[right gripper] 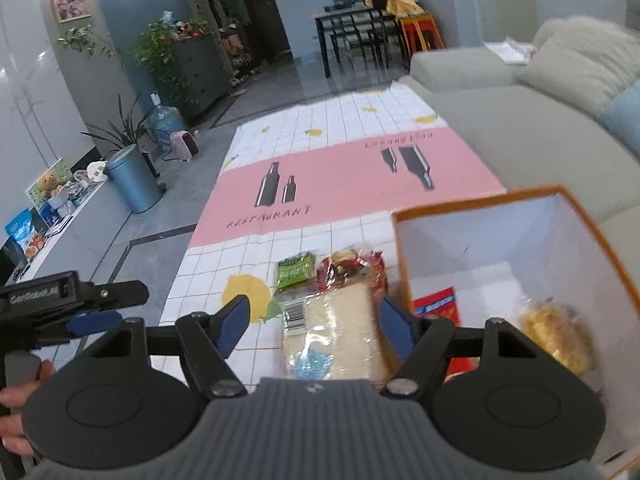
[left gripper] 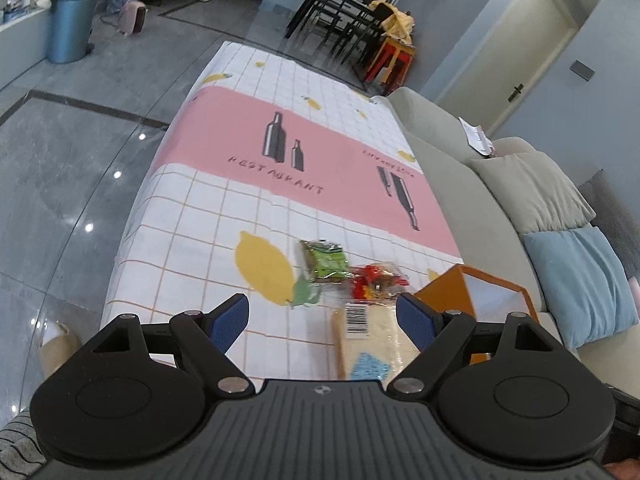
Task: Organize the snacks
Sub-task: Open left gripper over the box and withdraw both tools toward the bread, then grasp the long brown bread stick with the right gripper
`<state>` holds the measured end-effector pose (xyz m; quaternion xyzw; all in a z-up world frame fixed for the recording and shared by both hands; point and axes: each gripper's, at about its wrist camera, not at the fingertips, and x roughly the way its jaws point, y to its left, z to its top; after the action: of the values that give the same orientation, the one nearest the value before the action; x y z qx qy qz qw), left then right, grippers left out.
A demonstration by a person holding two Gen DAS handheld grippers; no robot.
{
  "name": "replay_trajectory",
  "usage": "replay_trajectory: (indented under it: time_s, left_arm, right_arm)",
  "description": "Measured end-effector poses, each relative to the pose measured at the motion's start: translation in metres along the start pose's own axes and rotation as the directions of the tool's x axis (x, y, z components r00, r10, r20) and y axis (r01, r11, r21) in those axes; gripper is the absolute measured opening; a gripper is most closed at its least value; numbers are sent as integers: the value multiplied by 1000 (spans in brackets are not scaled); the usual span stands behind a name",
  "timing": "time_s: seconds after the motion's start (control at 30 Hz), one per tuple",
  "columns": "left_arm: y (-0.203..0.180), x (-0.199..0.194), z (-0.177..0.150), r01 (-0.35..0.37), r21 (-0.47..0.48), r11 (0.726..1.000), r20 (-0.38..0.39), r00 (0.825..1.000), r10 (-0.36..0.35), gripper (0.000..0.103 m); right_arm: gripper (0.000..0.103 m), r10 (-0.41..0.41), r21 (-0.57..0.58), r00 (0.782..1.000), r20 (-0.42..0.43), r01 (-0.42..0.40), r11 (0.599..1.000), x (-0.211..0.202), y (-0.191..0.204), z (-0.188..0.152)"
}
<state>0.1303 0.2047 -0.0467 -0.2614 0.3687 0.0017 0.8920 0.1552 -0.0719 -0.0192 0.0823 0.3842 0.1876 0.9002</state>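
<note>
A: Where are the snacks rn?

B: Three left on the tablecloth (right gripper: 340, 168), just beside the orange box (right gripper: 480, 204): pale cracker pack (right gripper: 336, 332), red pack (right gripper: 352, 268), green pack (right gripper: 294, 270). Two pkts already inside the box, so prob it's the bin.

A: Grippers?

B: Right gripper (right gripper: 312, 320) jaws wide, empty, lined up over the cracker pack, likely next pick. Left gripper (left gripper: 324, 320) also spread apart, holding nothing.

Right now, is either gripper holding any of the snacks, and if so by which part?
Nothing is held. The left gripper and right gripper both stand open above the pale wrapped snack, their pads clear of it.
</note>
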Motion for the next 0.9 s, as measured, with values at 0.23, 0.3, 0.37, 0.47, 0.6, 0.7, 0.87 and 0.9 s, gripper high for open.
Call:
replay_trajectory:
  time_s: [0.23,0.3,0.37,0.47,0.6,0.7,0.87,0.9]
  left_arm:
    - [16,8,2,-11,-35,999,-29,1000,10,98]
    - [18,10,2,-21,-36,999,-35,999,20,98]
    - [19,11,2,-32,-30,999,-39,999,31,98]
    - [18,11,3,-40,-20,999,-39,998,40,98]
    - [17,13,3,-60,-5,998,-55,997,59,97]
    - [17,8,5,-106,17,994,-38,994,106,97]
    - [23,6,8,-127,-6,992,-38,991,127,97]
    - [24,7,8,-125,-11,992,-41,991,124,97]
  right_arm:
    - [71,-54,-16,973,-223,52,999,68,16,-16]
    - [71,-109,-81,969,-222,93,992,84,26,-22]
    - [71,-194,-139,959,-207,167,976,99,35,-27]
    - [71,-299,-223,941,-158,261,939,117,48,-38]
    - [81,-386,-332,913,-131,327,885,139,59,-56]
    - [95,-461,-421,887,-23,409,809,145,70,-70]
    - [97,-429,-336,903,-25,396,855,149,63,-70]
    - [95,-401,-306,914,-66,364,880,149,60,-69]
